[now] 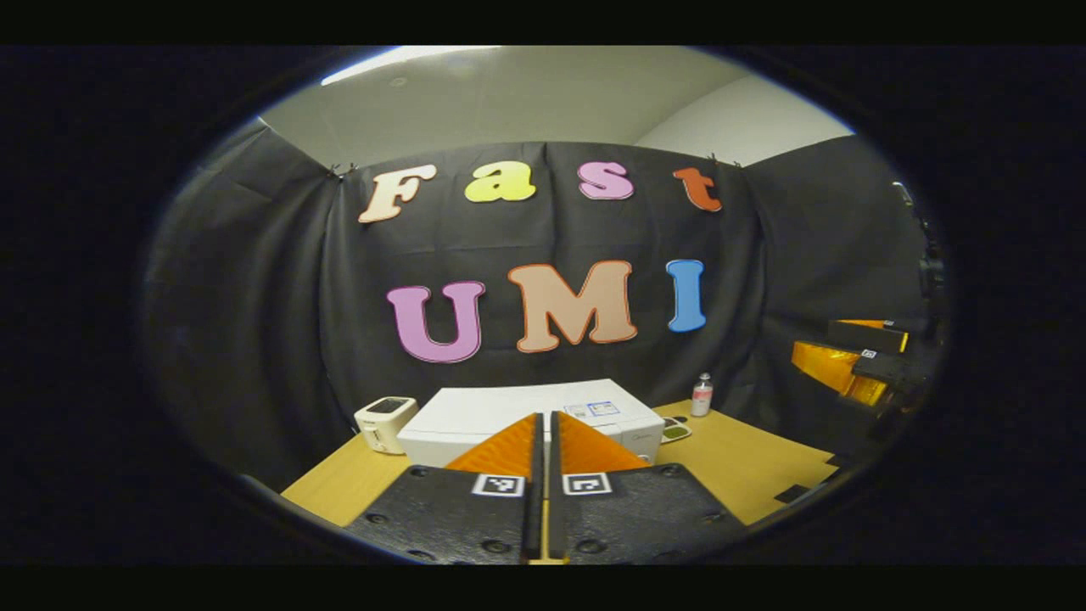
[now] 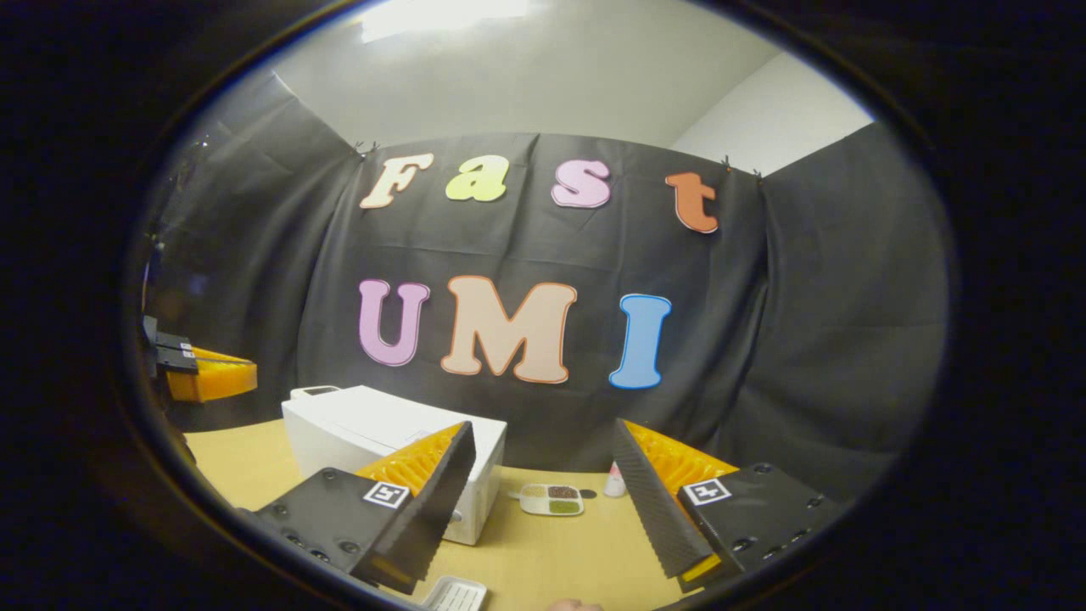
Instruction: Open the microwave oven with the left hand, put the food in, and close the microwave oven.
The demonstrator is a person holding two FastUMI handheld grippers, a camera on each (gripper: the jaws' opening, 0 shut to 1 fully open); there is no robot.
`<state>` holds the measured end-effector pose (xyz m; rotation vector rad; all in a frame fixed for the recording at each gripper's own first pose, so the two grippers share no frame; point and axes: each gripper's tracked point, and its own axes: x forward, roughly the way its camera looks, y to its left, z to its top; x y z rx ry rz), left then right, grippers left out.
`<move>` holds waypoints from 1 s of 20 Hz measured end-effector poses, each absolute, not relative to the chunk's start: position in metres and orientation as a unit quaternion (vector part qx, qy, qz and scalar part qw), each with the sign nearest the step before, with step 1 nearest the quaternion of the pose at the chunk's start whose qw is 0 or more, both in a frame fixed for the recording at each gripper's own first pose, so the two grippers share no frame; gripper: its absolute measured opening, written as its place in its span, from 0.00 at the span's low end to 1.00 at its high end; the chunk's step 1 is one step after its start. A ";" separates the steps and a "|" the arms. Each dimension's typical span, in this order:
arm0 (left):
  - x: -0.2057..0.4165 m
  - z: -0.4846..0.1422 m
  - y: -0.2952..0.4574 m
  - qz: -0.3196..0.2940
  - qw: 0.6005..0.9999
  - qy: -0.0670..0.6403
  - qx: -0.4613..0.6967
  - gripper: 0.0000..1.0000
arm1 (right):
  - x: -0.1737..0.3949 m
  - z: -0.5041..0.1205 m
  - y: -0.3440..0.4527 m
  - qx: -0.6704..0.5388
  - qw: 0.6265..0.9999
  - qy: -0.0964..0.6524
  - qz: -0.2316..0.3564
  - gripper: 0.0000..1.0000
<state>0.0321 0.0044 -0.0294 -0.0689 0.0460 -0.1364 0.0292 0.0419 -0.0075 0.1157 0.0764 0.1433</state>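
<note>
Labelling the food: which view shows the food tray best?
Right gripper view: the food tray lies unobstructed on the table beside the microwave, compartments visible. Left gripper view catches just its edge past the microwave's corner.

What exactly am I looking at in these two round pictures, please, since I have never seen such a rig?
A person holds handheld tongs in each hand; a fisheye camera rides on each and looks along its two fingers. In the left gripper view, the left tongs are shut and hold nothing, aimed at a white microwave oven on a wooden table. In the right gripper view, the right tongs are open and empty. On the table also lie a small divided tray of food, a little bottle, and a small white device left of the oven. The oven door looks closed.
</note>
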 end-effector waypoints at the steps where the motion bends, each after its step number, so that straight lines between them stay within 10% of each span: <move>1: 0.026 -0.025 0.003 -0.068 0.997 0.018 -0.042 0.51 | 0.026 -0.007 0.042 0.059 0.995 0.038 0.073 0.97; 2: 0.020 -0.027 0.002 -0.066 0.996 0.018 -0.048 0.99 | 0.022 -0.006 0.043 0.059 0.995 0.038 0.074 0.97; 20: -0.018 -0.034 -0.004 -0.049 0.997 0.051 -0.041 0.94 | -0.001 -0.006 0.039 0.078 0.992 0.040 0.087 0.97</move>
